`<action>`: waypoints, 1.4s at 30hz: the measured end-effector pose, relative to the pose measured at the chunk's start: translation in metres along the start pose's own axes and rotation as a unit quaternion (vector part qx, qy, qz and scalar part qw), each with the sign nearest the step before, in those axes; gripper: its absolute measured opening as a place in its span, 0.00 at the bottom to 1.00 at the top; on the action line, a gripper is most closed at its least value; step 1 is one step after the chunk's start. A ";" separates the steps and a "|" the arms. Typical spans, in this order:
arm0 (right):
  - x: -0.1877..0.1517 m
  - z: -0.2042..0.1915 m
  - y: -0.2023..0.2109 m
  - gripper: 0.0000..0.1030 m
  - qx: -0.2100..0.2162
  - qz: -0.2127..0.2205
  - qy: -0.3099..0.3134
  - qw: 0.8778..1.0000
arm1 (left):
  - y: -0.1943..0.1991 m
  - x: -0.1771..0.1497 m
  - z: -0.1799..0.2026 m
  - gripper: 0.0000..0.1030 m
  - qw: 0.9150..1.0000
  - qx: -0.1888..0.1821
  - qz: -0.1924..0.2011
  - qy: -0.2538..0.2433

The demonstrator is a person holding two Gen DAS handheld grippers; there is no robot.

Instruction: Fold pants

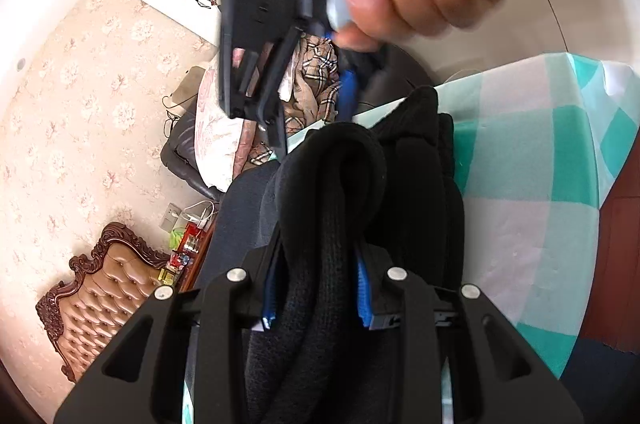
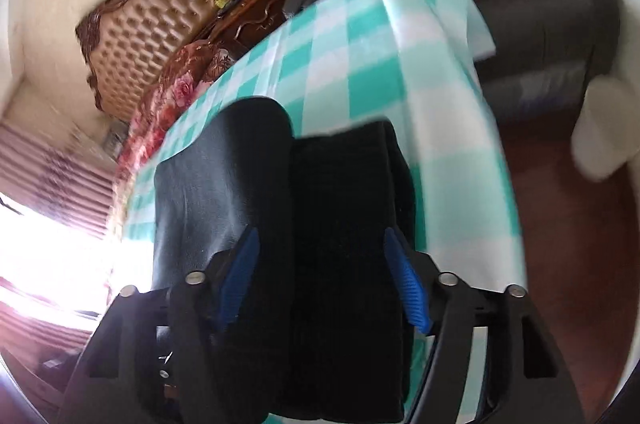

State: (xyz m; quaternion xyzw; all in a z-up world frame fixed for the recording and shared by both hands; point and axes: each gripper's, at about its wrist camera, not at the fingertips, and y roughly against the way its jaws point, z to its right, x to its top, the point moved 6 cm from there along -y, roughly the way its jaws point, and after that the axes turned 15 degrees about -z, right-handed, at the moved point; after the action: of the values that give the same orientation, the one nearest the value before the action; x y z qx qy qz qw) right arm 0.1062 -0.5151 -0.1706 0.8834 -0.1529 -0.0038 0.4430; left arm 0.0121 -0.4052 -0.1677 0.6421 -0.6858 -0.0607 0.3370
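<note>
while both claws hold cloth, risk entry: black pants point(image 2: 340, 224), bunched and partly lifted over the checked table point(image 2: 420, 71). left claw point(image 1: 318, 288) pinched on a thick roll of fabric; right claw point(image 2: 320, 276) clamped around a folded stack. hazards: bulky roll slipping from the blue pads point(image 2: 408, 284), layers sliding askew, tablecloth dragged along, claws colliding nearby.

We see the pants point(image 2: 340, 224) lying on the tabletop point(image 2: 440, 127), a bunched fold between our left tongs point(image 1: 316, 288); right tongs point(image 2: 320, 276) straddle another fold.
</note>
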 end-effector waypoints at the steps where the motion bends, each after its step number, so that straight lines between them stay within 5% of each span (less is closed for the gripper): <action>1: 0.000 0.006 -0.001 0.66 0.025 0.001 -0.016 1.000 | 0.001 0.001 0.000 0.29 1.000 0.000 0.001 0.002; 8: -0.004 0.033 -0.016 0.61 0.169 -0.014 -0.086 0.982 | 0.008 0.014 -0.001 0.26 0.999 0.034 0.025 0.007; 14: -0.003 0.040 -0.011 0.59 0.216 -0.009 -0.099 0.971 | 0.007 0.032 0.004 0.25 0.996 0.060 0.061 0.003; 17: -0.004 0.044 -0.007 0.59 0.240 -0.002 -0.109 0.965 | 0.001 0.026 0.038 0.25 0.992 0.073 0.078 -0.070; 22: -0.008 0.037 0.017 0.66 0.212 0.027 -0.077 0.974 | 0.005 0.011 0.050 0.25 0.981 0.076 0.118 -0.131; 25: -0.010 0.020 0.013 0.75 0.171 0.011 -0.045 0.984 | 0.006 -0.003 0.054 0.25 0.969 0.089 0.158 -0.166; 28: -0.012 0.011 0.001 0.75 0.146 -0.002 -0.034 0.989 | 0.007 -0.008 0.049 0.25 0.968 0.070 0.173 -0.168; 32: -0.002 0.007 0.004 0.75 0.139 0.021 -0.046 0.989 | 0.010 -0.001 0.042 0.29 0.982 0.011 0.145 -0.123; 34: 0.000 0.008 0.021 0.75 0.092 0.054 -0.059 0.993 | 0.017 0.002 0.033 0.48 0.987 -0.057 0.124 -0.091; 36: -0.004 0.009 0.045 0.81 0.009 0.094 -0.077 0.993 | 0.024 0.005 0.019 0.53 0.984 -0.136 0.106 -0.043; 38: -0.012 -0.006 0.073 0.82 -0.101 0.142 -0.063 0.983 | 0.032 0.006 0.007 0.50 0.972 -0.216 0.092 -0.003; 40: -0.021 -0.032 0.069 0.82 -0.128 0.123 -0.022 0.984 | 0.046 0.006 -0.026 0.48 0.940 -0.319 0.088 0.077; 42: -0.030 -0.050 0.046 0.82 -0.172 0.080 0.002 0.982 | 0.043 0.002 -0.072 0.49 0.906 -0.376 0.071 0.181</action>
State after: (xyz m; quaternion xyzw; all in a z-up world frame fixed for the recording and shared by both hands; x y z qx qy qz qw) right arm 0.0726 -0.4939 -0.1082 0.7789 -0.2196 0.0070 0.5875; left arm 0.0152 -0.3748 -0.0901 0.4174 -0.5835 -0.1724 0.6749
